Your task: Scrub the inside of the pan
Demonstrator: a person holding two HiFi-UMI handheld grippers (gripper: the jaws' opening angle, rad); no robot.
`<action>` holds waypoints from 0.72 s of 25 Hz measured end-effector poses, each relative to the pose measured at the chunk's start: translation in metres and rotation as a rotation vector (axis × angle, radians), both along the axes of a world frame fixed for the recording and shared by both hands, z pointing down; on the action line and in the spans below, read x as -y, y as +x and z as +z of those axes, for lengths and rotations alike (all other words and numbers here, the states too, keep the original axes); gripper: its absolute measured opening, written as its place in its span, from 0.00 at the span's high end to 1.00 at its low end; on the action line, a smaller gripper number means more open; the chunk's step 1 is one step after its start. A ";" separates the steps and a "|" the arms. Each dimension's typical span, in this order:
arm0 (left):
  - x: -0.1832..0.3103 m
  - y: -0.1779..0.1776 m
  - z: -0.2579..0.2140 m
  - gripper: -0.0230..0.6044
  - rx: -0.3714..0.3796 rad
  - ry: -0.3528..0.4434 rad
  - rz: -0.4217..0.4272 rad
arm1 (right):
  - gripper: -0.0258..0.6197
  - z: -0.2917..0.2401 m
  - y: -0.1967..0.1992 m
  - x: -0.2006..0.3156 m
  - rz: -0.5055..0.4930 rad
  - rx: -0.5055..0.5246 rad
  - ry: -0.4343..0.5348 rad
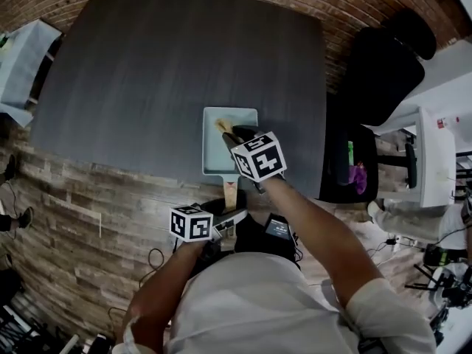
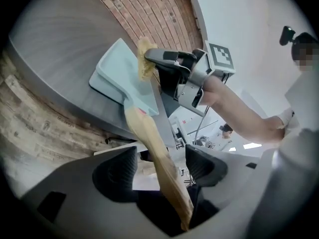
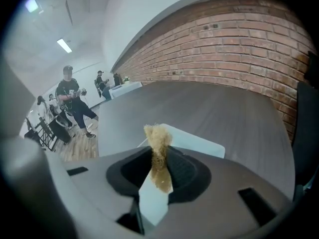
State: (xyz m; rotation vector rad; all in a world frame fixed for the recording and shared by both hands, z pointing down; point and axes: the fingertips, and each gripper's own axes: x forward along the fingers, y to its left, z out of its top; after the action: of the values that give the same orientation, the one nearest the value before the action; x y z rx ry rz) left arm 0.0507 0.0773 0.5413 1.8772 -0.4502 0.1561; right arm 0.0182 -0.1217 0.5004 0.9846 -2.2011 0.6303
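Around the 1 dark grey table point(image 1: 147, 80) we see a brick-patterned floor point(image 1: 74, 198), 1 black office chair point(image 1: 383, 72) to the right and white furniture point(image 1: 435, 146) beyond it. In the right gripper view, a person in dark clothes point(image 3: 70, 101) stands with others in the background.

We count 1 pale blue square pan point(image 1: 214, 150), 1 tan fibrous scrubber point(image 3: 157, 138) and 2 grippers. The pan sits flat at the table's near edge, its light wooden handle point(image 2: 154, 143) reaching out past the edge toward the person. Its inside looks plain and pale, with low walls.

The right gripper point(image 3: 158, 166) hangs over the far part of the pan, blocking part of it in the head view. Its jaws are clenched on the scrubber, whose frayed tuft sticks out past the tips.

The left gripper point(image 2: 159, 166) waits below the table edge with its jaws spread. The handle runs between them, with a visible gap to 1 pad point(image 2: 122, 171).
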 end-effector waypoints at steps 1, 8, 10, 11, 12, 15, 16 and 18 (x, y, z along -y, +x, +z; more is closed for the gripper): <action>0.002 0.001 0.001 0.48 -0.002 -0.004 -0.001 | 0.81 0.003 -0.005 0.004 -0.012 -0.002 -0.006; 0.007 0.005 0.005 0.65 -0.035 -0.041 0.015 | 0.81 0.023 -0.029 0.022 -0.075 -0.027 -0.033; 0.006 0.007 0.004 0.71 -0.055 -0.058 0.030 | 0.81 0.026 -0.034 0.027 -0.081 -0.030 -0.041; 0.006 0.008 0.004 0.71 -0.067 -0.071 0.037 | 0.81 0.028 -0.036 0.030 -0.078 -0.030 -0.048; 0.006 0.009 0.004 0.72 -0.079 -0.087 0.043 | 0.81 0.030 -0.038 0.033 -0.076 -0.031 -0.055; 0.005 0.011 0.003 0.78 -0.110 -0.149 0.036 | 0.81 0.035 -0.044 0.038 -0.074 -0.040 -0.065; 0.006 0.012 0.003 0.79 -0.115 -0.168 0.024 | 0.81 0.036 -0.045 0.040 -0.074 -0.044 -0.065; 0.008 0.012 0.003 0.81 -0.122 -0.204 -0.020 | 0.81 0.038 -0.046 0.043 -0.072 -0.058 -0.059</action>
State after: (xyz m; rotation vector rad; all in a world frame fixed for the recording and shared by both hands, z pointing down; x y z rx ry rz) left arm 0.0628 0.0695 0.5443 1.6715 -0.3561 0.0709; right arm -0.0274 -0.1647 0.5383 0.8792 -2.1448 0.6228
